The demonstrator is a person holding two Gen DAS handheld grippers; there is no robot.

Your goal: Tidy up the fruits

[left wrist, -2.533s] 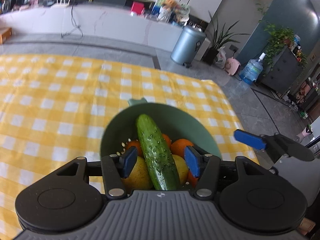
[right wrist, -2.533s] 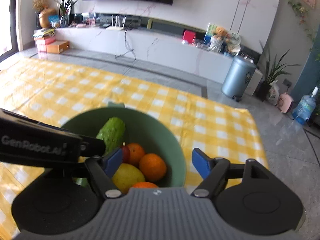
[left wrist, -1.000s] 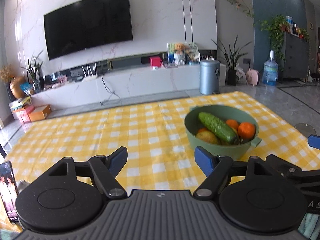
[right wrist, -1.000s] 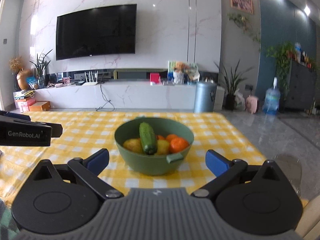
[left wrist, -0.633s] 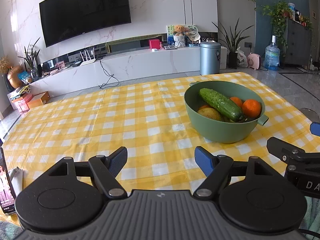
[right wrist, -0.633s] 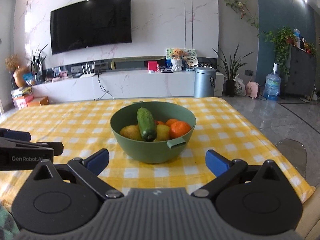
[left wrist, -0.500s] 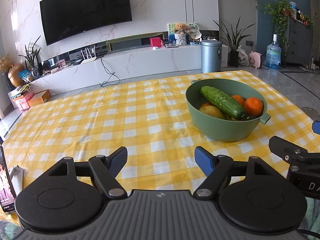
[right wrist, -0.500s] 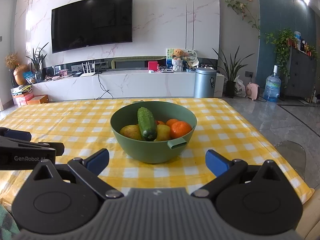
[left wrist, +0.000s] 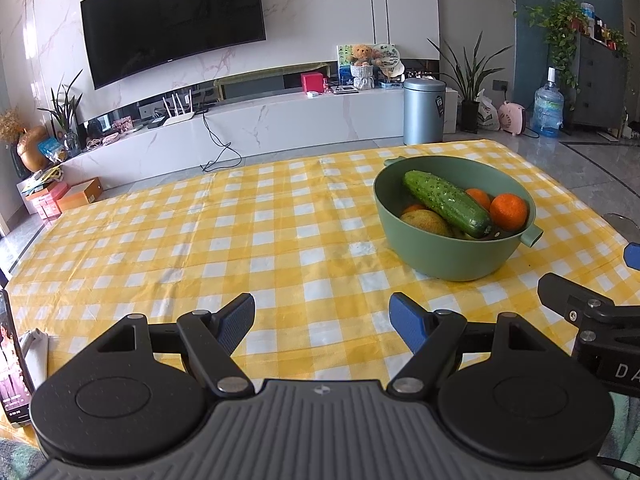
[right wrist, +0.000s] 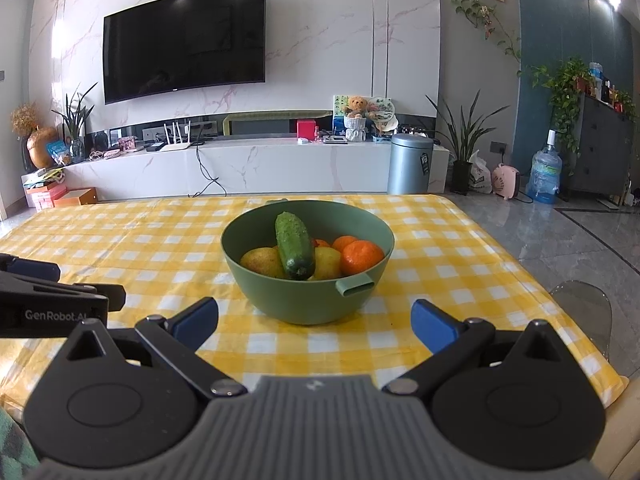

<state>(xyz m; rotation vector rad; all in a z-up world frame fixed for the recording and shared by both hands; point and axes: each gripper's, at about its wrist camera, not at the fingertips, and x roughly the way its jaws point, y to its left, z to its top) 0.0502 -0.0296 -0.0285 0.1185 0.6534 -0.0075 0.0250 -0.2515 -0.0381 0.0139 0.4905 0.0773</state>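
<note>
A green bowl (left wrist: 448, 258) (right wrist: 316, 302) stands on the yellow checked tablecloth (left wrist: 224, 240) (right wrist: 120, 240). In it a cucumber (left wrist: 446, 203) (right wrist: 295, 246) lies across oranges (left wrist: 509, 211) (right wrist: 362, 257) and yellow fruit (left wrist: 426, 222) (right wrist: 262, 261). My left gripper (left wrist: 322, 322) hangs open over the cloth, short of the bowl and to its left. My right gripper (right wrist: 314, 322) is open too, straight in front of the bowl, holding nothing. Each gripper shows at the side of the other's view.
A phone (left wrist: 14, 364) stands at the table's near left corner. A clear chair back (right wrist: 580, 312) sits off the right edge. Beyond the table are a grey bin (right wrist: 410, 164), a TV wall and a white cabinet.
Both grippers pulled back from over the bowl, leaving the cucumber lying in it. In the last half second they have hardly moved.
</note>
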